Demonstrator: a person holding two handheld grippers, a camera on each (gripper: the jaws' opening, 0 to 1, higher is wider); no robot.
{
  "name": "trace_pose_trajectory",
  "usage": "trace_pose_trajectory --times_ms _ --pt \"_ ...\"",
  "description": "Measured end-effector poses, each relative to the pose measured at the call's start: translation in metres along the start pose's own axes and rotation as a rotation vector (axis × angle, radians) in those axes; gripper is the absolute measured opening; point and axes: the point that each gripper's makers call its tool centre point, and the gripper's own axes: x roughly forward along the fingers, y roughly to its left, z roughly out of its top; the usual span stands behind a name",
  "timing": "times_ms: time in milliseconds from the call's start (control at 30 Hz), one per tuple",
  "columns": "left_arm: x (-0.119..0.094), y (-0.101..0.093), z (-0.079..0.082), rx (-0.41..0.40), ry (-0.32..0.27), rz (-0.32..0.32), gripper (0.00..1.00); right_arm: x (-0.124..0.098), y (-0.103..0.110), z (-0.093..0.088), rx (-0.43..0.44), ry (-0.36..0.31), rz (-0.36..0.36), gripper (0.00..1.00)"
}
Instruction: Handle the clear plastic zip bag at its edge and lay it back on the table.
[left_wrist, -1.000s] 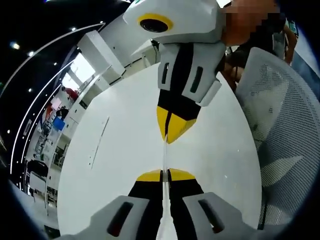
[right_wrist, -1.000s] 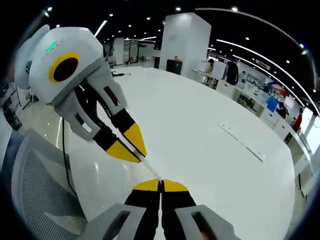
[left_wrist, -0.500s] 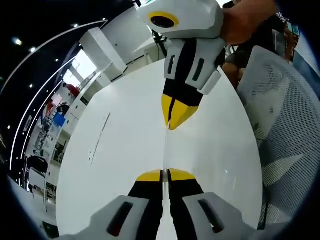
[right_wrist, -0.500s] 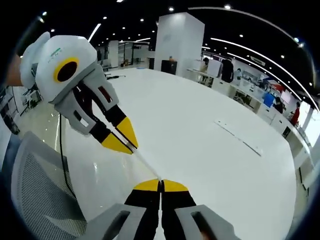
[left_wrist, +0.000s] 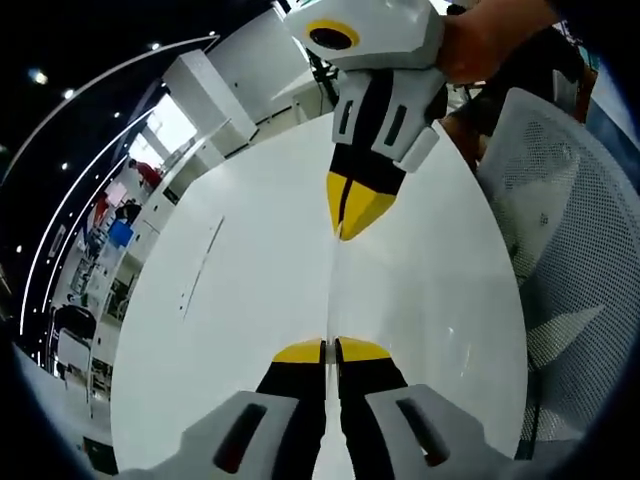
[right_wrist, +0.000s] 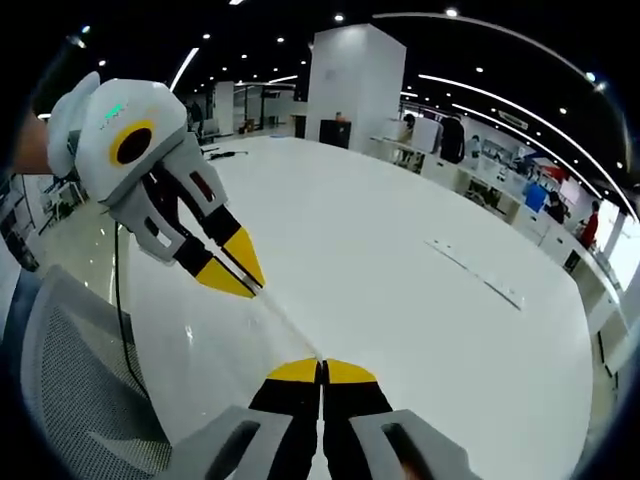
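Bag (left_wrist: 333, 290) stretched edge-on between both grippers above table (left_wrist: 240, 300); left gripper (left_wrist: 331, 349) and right gripper (right_wrist: 322, 371) both pinched on its edge; lower evenly, keep taut, release together.

Glossy plastics over a smooth white surface

The surface (right_wrist: 400, 300) is smooth, glossy white, mirroring ceiling lights. The zip bag (left_wrist: 333, 300) is thin, clear plastic film. Each hand-held gripper (left_wrist: 331, 349) (right_wrist: 321, 370) has a hard, shiny plastic shell. The chair (left_wrist: 560, 270) back is grey woven mesh.

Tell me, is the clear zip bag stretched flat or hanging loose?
Stretched: the zip bag shows edge-on as a straight line between the left tool and right tool, both shut on it.
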Motion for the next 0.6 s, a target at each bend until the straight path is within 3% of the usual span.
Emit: trace_pose_trajectory --times_ms 600 --pt "-0.0033 0.0052 -0.0037 -0.003 0.008 0.009 0.0 -0.0057 -0.0058 0.0005 0.011 -0.004 -0.016 0.0"
